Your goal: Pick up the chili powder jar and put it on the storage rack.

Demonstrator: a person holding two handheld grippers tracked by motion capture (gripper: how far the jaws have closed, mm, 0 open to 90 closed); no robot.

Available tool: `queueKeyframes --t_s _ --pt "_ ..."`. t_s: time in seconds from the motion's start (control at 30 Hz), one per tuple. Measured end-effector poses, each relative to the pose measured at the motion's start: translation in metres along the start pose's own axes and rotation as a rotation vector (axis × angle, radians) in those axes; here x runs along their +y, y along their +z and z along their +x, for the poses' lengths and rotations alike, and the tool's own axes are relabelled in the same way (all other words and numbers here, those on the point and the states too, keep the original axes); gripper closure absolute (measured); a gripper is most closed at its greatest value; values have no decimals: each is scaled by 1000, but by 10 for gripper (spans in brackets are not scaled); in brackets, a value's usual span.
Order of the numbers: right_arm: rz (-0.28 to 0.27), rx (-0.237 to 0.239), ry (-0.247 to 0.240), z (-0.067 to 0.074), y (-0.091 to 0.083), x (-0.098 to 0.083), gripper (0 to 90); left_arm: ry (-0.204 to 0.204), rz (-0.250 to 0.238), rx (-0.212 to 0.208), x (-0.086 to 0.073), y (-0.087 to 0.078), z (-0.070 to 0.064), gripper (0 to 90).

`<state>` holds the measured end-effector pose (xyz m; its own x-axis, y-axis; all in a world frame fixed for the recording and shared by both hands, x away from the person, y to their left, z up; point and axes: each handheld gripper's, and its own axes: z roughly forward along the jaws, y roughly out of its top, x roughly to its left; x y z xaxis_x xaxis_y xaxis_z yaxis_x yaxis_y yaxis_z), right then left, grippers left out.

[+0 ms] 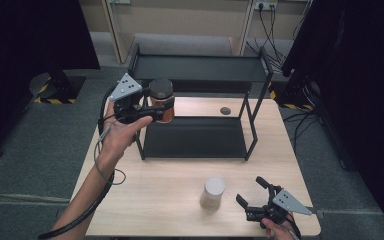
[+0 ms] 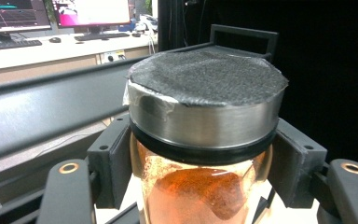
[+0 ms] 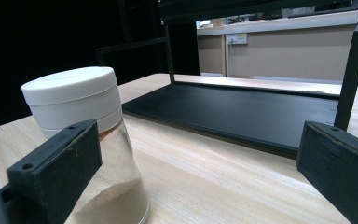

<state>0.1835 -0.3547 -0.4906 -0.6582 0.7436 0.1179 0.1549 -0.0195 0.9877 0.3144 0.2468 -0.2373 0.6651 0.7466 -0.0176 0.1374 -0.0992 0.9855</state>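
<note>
left gripper view: jaws clamp jar (image 2: 200, 186) of orange powder; right gripper (image 1: 255, 196) jaws wide, empty.

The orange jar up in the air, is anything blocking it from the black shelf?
Nothing visible does. The left gripper holds the orange jar beside the black rack, whose shelves look bare.

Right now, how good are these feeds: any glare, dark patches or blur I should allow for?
High view: evenly lit table, black surroundings, a soft shadow under the white-lidded jar. Left gripper view: the orange spice jar is sharp and backlit, with bright monitors behind it and the right side black. Right gripper view: the near jaws are slightly soft and the upper left is dark.
</note>
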Motion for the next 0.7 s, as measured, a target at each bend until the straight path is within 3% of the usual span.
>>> queueKeyframes --t_s 0.3,0.7 --pt "2 0 2 0 0 0 3 17 6 21 21 1 -2 318" --pt "-1 1 -1 0 -1 0 3 11 -3 51 48 9 0 318"
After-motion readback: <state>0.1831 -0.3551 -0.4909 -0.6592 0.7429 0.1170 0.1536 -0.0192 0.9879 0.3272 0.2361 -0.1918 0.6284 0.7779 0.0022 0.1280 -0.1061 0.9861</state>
